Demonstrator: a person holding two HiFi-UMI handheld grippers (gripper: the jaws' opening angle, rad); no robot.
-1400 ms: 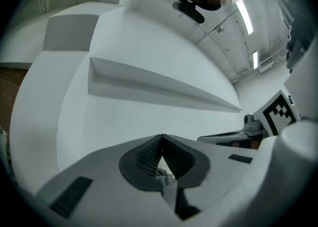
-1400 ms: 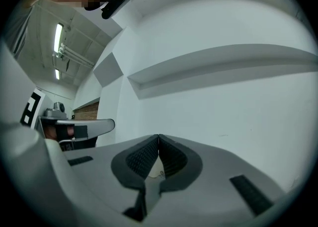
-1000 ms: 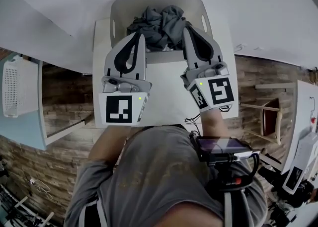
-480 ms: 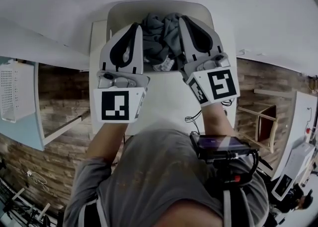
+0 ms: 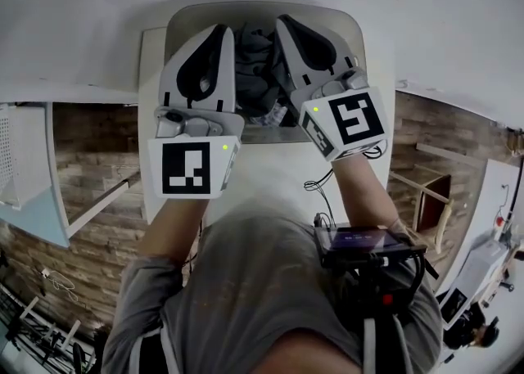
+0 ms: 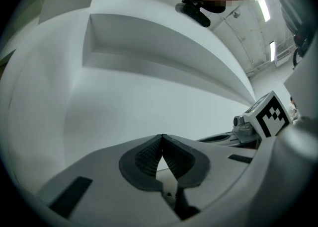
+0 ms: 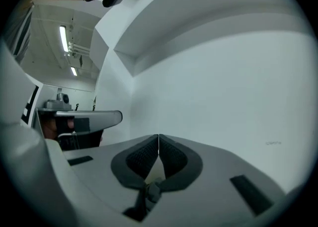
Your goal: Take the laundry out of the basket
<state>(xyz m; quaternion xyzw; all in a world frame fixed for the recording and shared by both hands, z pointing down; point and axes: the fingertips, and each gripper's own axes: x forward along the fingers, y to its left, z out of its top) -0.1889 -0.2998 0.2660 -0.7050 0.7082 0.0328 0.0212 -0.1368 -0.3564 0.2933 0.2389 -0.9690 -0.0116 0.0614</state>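
Note:
In the head view a pale basket (image 5: 354, 27) stands at the far end of a small white table (image 5: 270, 169), against the wall. Dark grey laundry (image 5: 257, 65) is heaped inside it. My left gripper (image 5: 221, 30) reaches over the basket's left side and my right gripper (image 5: 282, 20) over its right side, with the clothes between them. In the left gripper view the left gripper (image 6: 162, 136) is shut with nothing in it, facing the white wall. The right gripper (image 7: 158, 135) is likewise shut and empty. Neither gripper view shows the laundry.
A thin cable (image 5: 316, 187) lies on the table near the right forearm. A white perforated crate (image 5: 11, 151) sits on a pale blue surface at the left. A wooden chair (image 5: 426, 200) stands on the plank floor at the right. The wall is close ahead.
Both grippers have moved forward from the table's middle to over the basket, and now flank the laundry. Their jaws have stayed shut.

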